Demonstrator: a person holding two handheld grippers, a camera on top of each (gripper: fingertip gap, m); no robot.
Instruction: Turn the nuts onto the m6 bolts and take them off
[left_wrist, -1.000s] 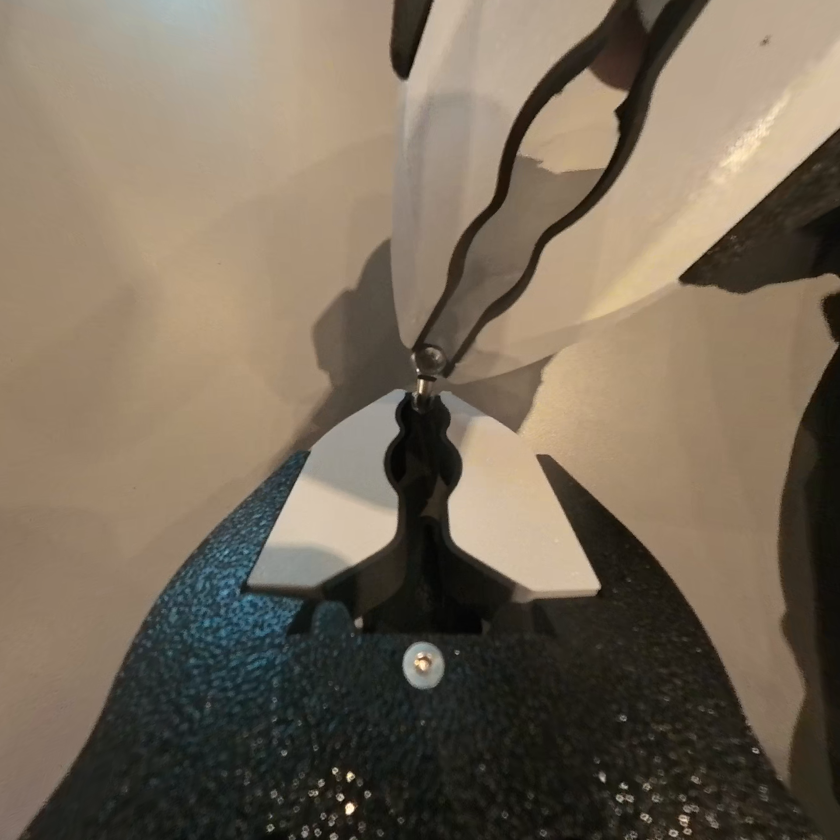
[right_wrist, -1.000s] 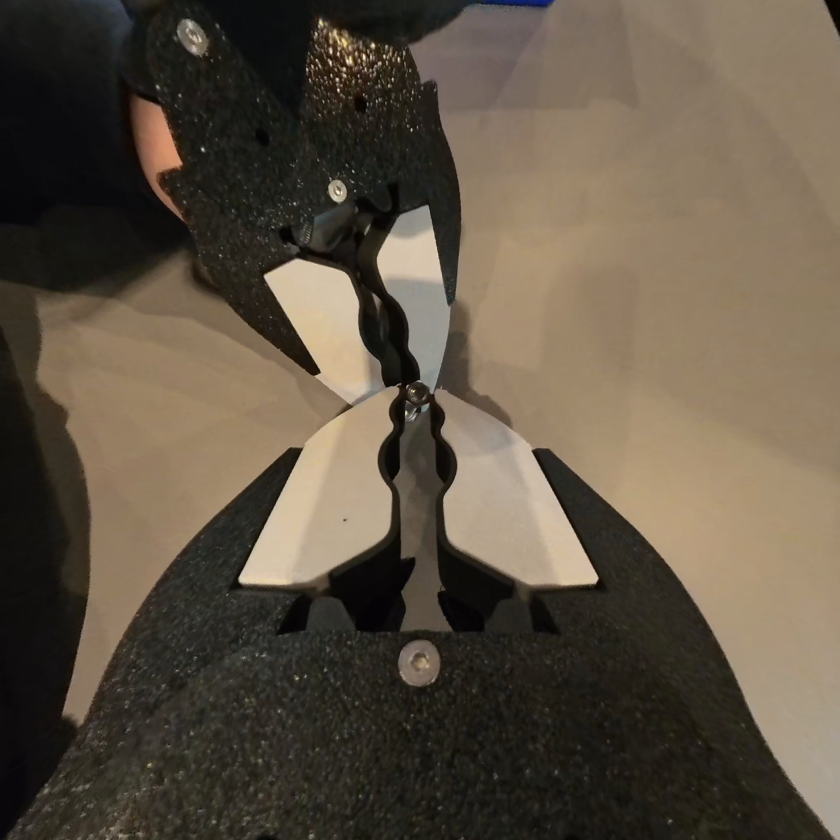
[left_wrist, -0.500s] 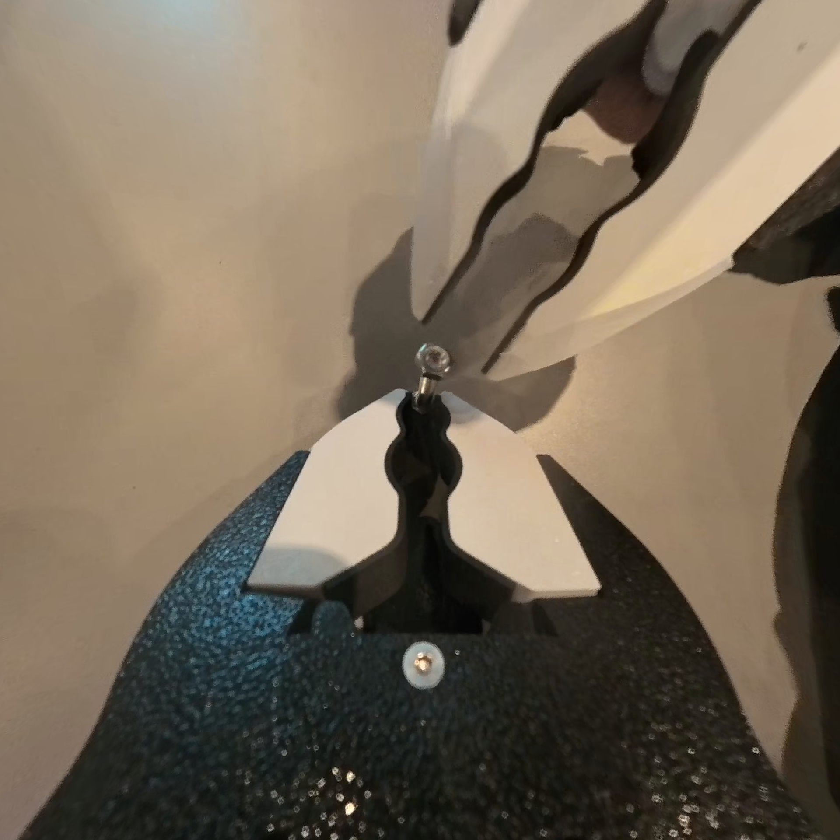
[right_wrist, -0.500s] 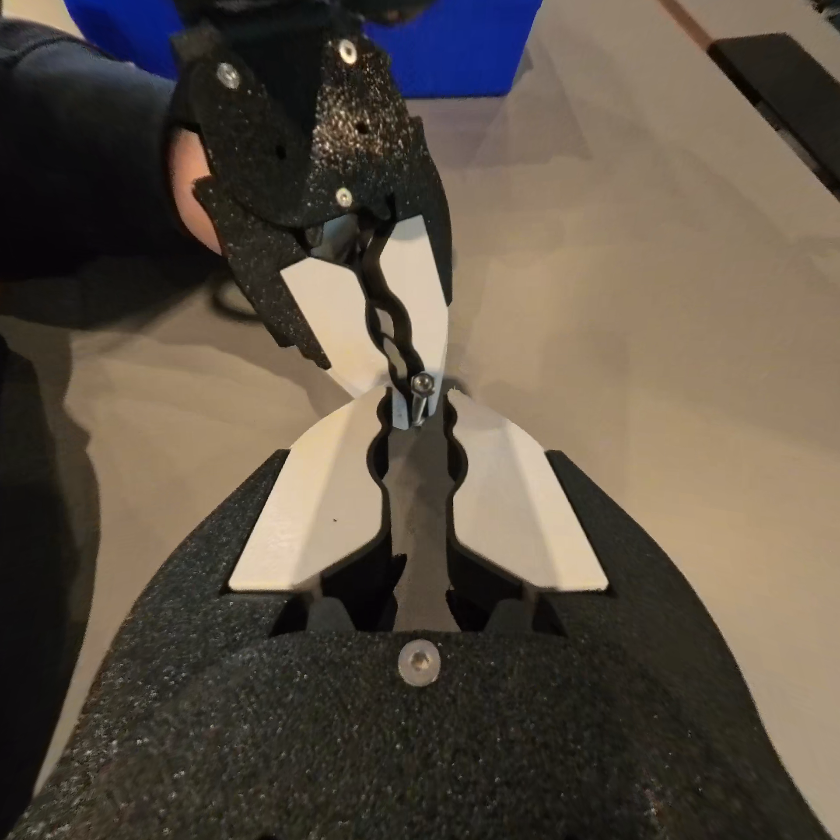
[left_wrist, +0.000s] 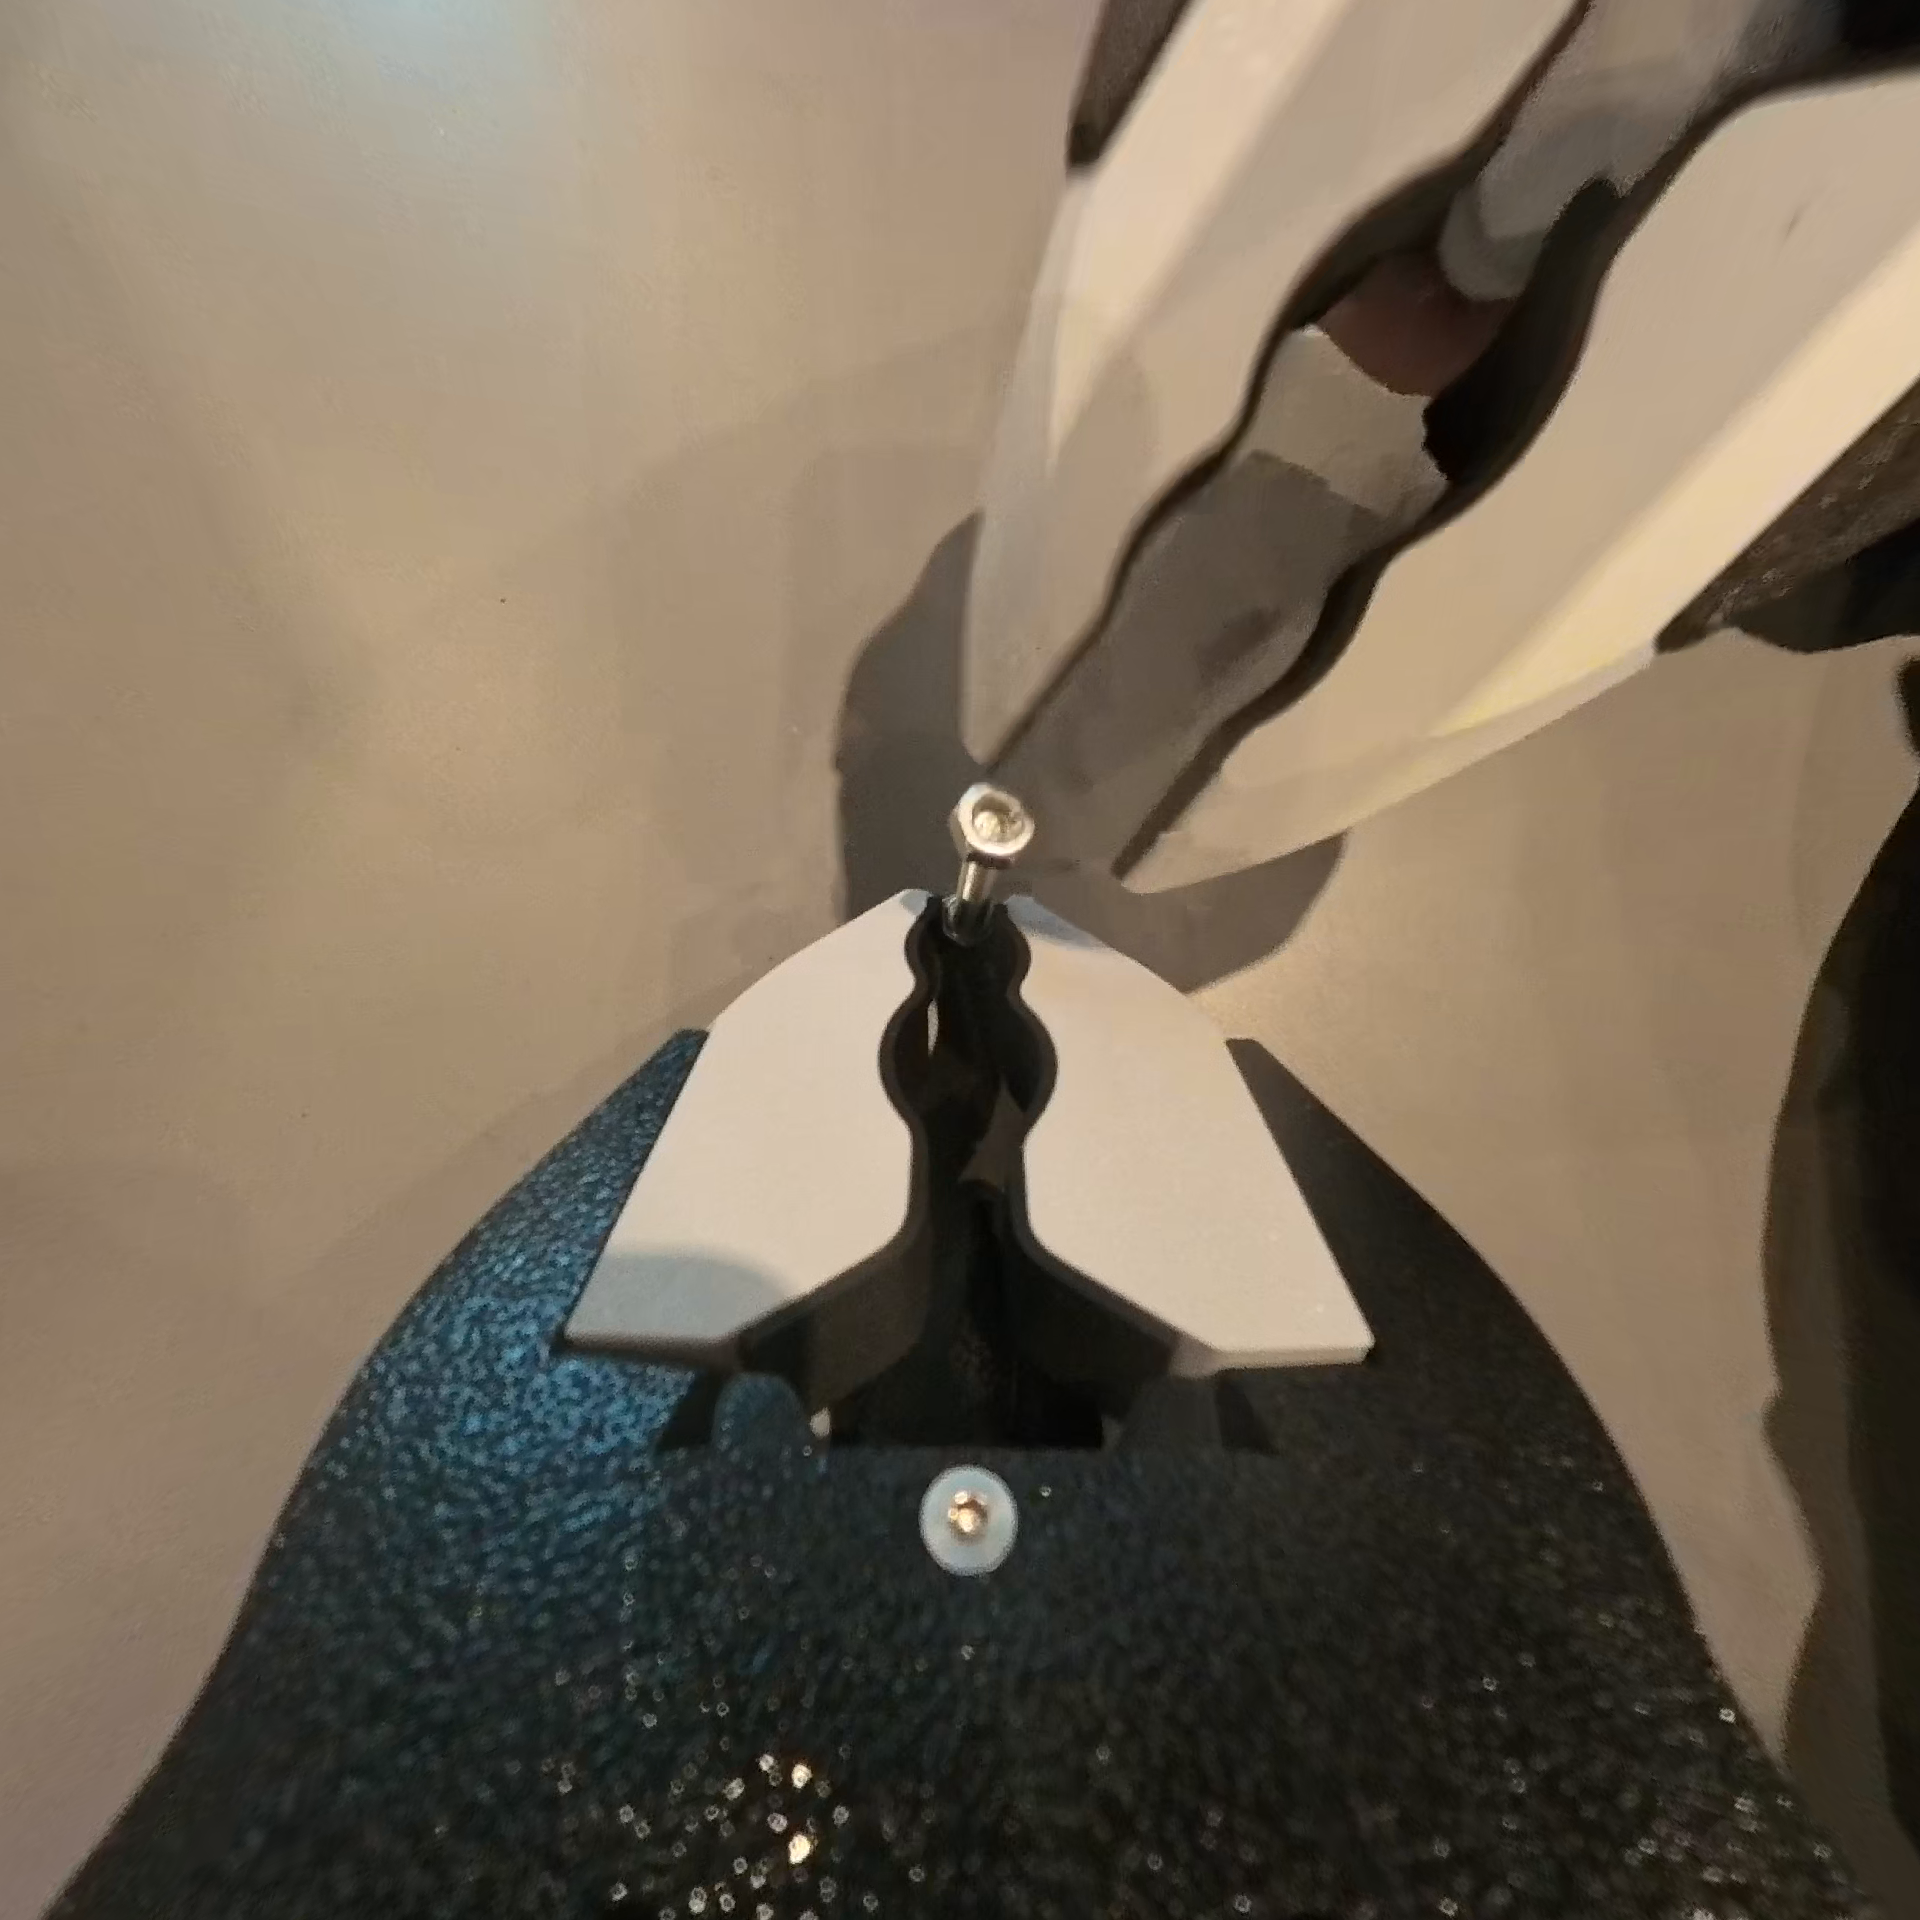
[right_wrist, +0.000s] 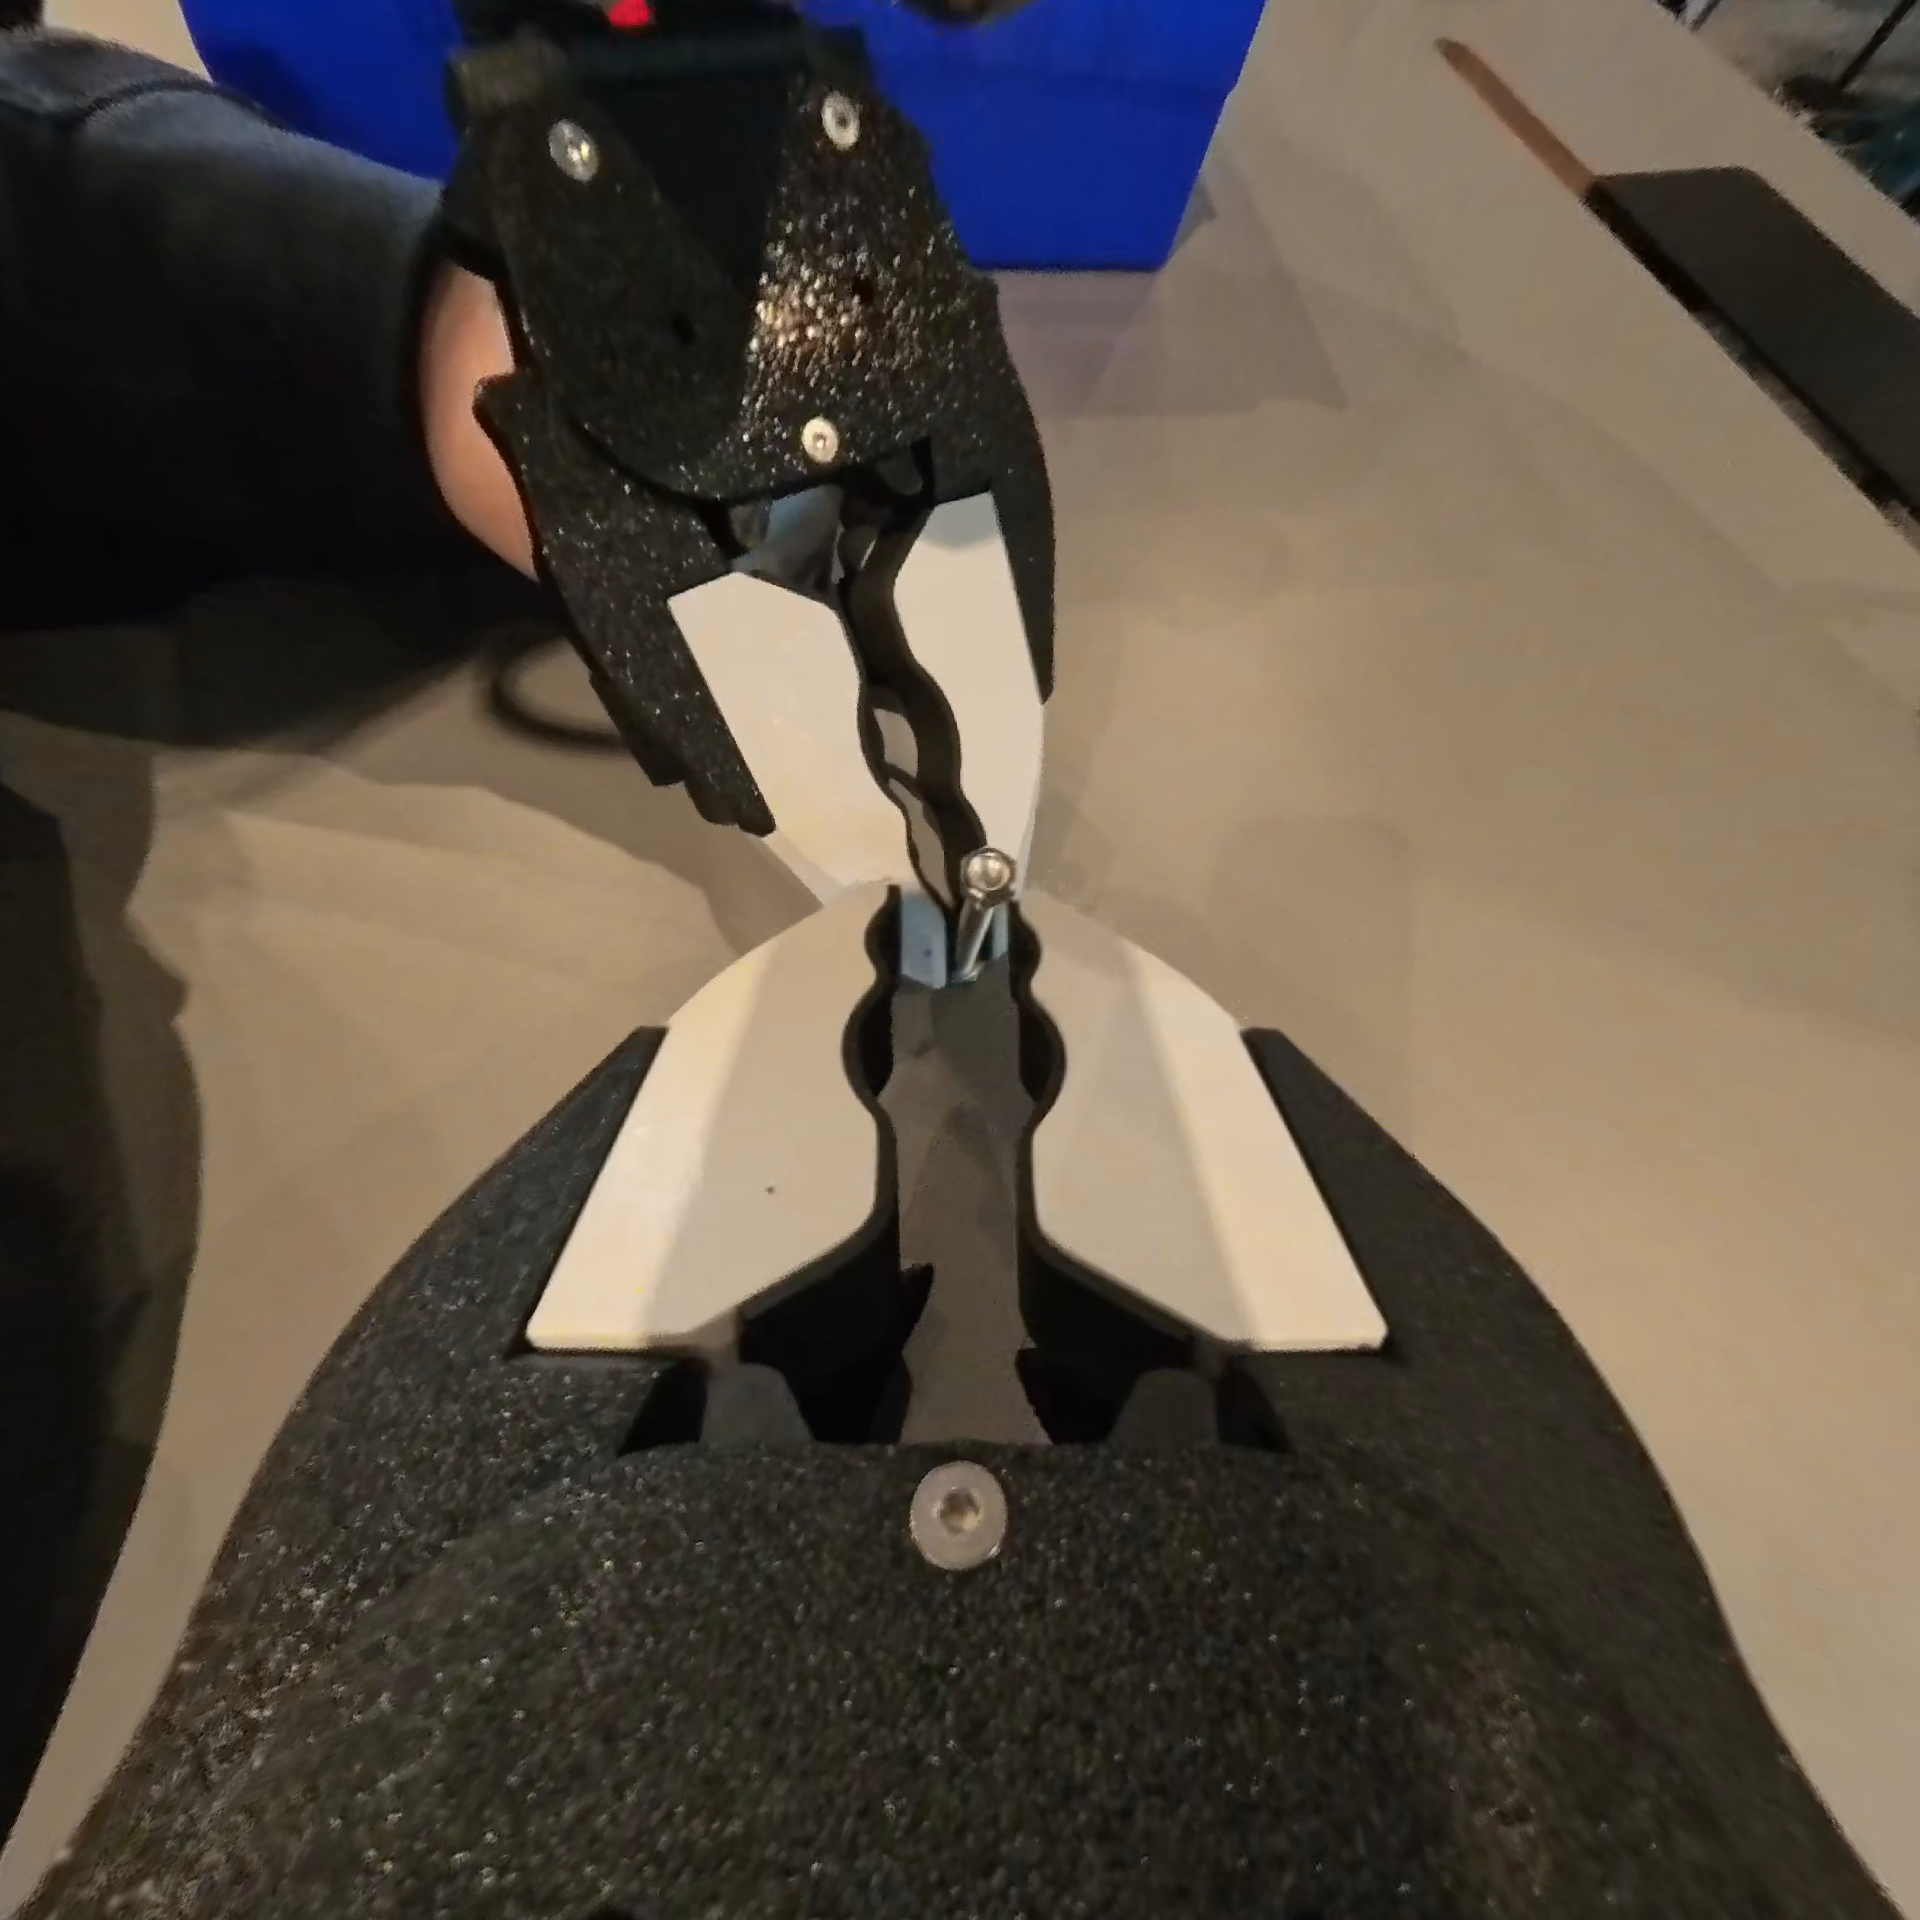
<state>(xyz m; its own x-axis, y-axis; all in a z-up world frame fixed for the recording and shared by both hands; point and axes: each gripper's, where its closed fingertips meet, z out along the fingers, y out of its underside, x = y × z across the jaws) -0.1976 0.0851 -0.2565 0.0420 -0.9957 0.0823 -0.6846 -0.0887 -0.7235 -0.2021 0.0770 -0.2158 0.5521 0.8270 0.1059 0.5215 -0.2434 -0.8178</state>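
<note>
- Small silver steel bolt with a round socket head (left_wrist: 994, 858), held up off the worktop, head end free and the shank pinched at the tips of the left gripper (left_wrist: 966, 914); that gripper is clenched on the bolt.
- No nut can be made out on the shank in either view; whether one sits inside the grip I cannot tell.
- Right gripper (right_wrist: 951, 914) is released, its white fingers (right_wrist: 1132, 1132) parted to either side of the bolt head and not touching it.
- Step in hand, as I judge it: between turns, the right gripper freed for a fresh bite. The next move calls for closing squarely on the head and twisting while the left stays firm; a skewed bite could tip the bolt.
- Matte beige worktop (right_wrist: 1455, 727) below, bare near the grippers.
- Further off: a blue plastic bin (right_wrist: 1091, 156), a flat black pad (right_wrist: 1787, 281), a dark sleeve (right_wrist: 208, 364).
</note>
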